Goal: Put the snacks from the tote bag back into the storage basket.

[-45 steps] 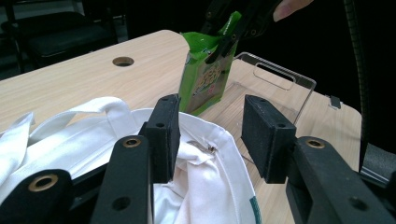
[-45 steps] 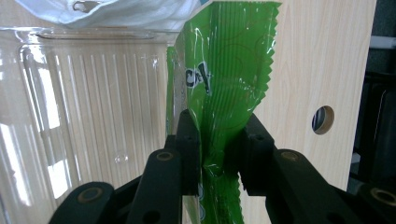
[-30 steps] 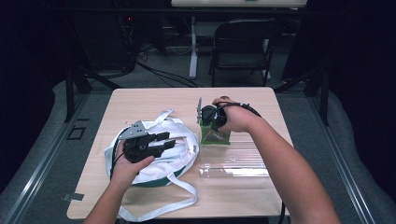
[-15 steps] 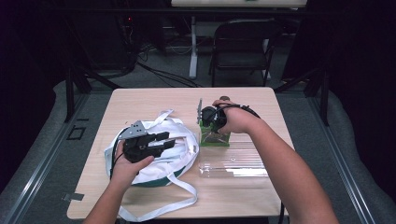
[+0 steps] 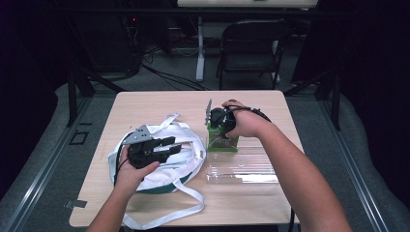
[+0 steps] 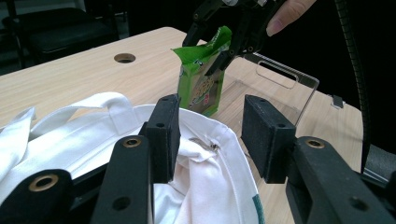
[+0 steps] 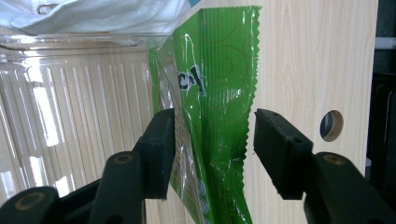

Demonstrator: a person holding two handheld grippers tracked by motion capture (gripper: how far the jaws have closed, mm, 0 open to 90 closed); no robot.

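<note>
1. Little has shifted across the surface [image 5: 159,104] since a second ago: both hands sit where they were, and the one change is at the right tool [image 5: 218,126], whose jaws have just been opening, with the green snack packet [image 5: 223,141] between them.
2. Right tool now: in the right gripper view the black pads [image 7: 158,148] stand apart on either side of the packet's crimped top edge [image 7: 219,116]. The left pad looks to lie against the film; the right pad has a clear gap to the zigzag edge. No squeeze shows.
3. The packet stands upright near the middle of the surface, just beside the clear plastic tray [image 5: 244,170] and near the rim of the white tote bag [image 5: 167,166].
4. Left tool [image 5: 164,146]: jaws part open, resting over the white bag. In the left gripper view the pads [image 6: 164,135] straddle the bag's rim [image 6: 215,140] with a gap between them; whether either pad presses the cloth is hard to judge.
5. Hard to see: from the high view the right hand [image 5: 244,123] covers most of the packet's top. The packet's print is creased and unreadable. The bag's inside is folded cloth, its contents hidden.
</note>
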